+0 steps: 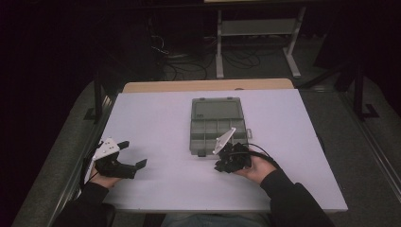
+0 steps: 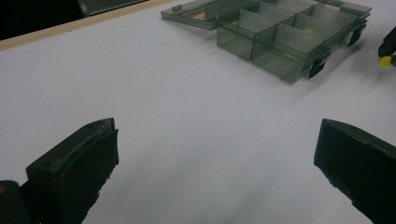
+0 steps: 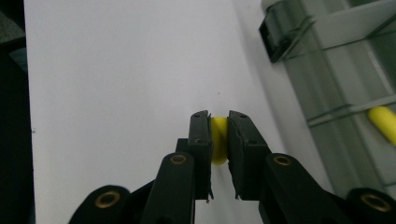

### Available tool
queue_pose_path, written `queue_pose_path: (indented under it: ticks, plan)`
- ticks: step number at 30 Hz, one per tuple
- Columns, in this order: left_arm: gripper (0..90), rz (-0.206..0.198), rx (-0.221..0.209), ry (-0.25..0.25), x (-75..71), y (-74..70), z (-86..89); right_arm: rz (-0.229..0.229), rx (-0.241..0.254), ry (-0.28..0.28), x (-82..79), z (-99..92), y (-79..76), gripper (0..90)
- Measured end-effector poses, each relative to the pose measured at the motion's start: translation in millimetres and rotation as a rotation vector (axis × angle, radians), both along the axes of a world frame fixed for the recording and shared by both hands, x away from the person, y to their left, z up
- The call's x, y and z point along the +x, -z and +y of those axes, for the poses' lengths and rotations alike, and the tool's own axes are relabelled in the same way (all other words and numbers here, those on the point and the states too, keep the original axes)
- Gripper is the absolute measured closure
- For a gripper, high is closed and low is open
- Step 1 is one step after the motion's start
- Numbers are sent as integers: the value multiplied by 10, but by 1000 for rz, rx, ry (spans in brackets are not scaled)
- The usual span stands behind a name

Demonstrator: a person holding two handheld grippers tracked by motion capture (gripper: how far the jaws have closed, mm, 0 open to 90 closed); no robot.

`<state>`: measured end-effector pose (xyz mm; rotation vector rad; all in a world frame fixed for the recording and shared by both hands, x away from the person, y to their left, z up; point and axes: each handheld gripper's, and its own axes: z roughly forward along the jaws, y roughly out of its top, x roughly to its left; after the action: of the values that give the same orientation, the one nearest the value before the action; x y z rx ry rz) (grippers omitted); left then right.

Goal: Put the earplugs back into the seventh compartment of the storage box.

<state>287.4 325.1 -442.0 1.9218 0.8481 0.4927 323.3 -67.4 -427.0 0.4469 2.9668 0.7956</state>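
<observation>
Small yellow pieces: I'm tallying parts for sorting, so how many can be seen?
2. One small yellow piece is clamped between the right gripper's jaws; another lies in a compartment of the open clear plastic organizer box. Others may be hidden.

Smooth, matt white top on the table (image 1: 156, 123), with a pale wood-look strip along the far edge (image 1: 208, 85). Smoky, see-through grey plastic for the compartment box (image 2: 299, 37), glossy on walls and dividers, with opaque black plastic latches (image 2: 319, 66). Matt black plastic on the left gripper (image 2: 215, 168), slightly rough and chipped at the pad edges. Same matt black plastic on the right gripper (image 3: 219, 135), with brass-coloured metal rivets, clamped on a smooth yellow piece (image 3: 218, 140) of plastic or rubber look. Another yellow piece (image 3: 384, 122) inside the box, equally smooth
</observation>
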Motion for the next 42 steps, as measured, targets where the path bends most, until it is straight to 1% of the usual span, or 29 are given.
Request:
queue_pose_path:
  ticks: [2,3,4,5,7,9,13,17,24,26,29,30,31,33,35,37,38,42]
  plan:
    - [0,2,1,0,2,1,-1,-6,9,1,10,-14,-23,785]
    - [0,2,1,0,2,2,-1,-8,17,8,20,-44,-71,786]
    - [0,2,0,0,2,2,-1,-8,17,8,20,-44,-71,786]
    - [0,2,-1,-1,2,2,0,-14,24,12,26,-73,-117,786]
    - [0,3,-1,-2,2,2,1,-16,25,17,27,-86,-139,786]
    - [0,3,2,0,3,2,1,-31,35,20,38,-125,-202,786]
    - [0,3,2,0,3,4,-1,-38,38,24,51,-158,-255,786]
    - [0,4,1,1,5,5,-1,-50,43,37,66,-204,-344,786]
    - [0,6,1,-1,5,6,0,-65,32,47,77,-236,-425,787]
    - [0,6,1,0,5,6,-1,-69,27,52,83,-249,-482,786]
    - [0,6,1,-1,5,6,0,-73,27,54,94,-256,-525,786]
    - [0,6,1,-1,5,6,0,-78,24,58,105,-261,-567,786]
    - [0,5,1,0,5,6,0,-78,24,58,105,-261,-567,786]
    - [0,5,4,2,7,7,-1,-86,25,60,123,-267,-605,786]
    - [0,6,2,2,7,7,0,-103,36,73,163,-288,-660,786]
    - [0,7,2,2,7,7,1,-102,45,87,202,-303,-697,787]
    - [0,7,2,1,7,7,1,-102,45,87,202,-303,-697,787]
    - [0,6,2,3,8,8,0,-103,42,97,285,-299,-742,787]
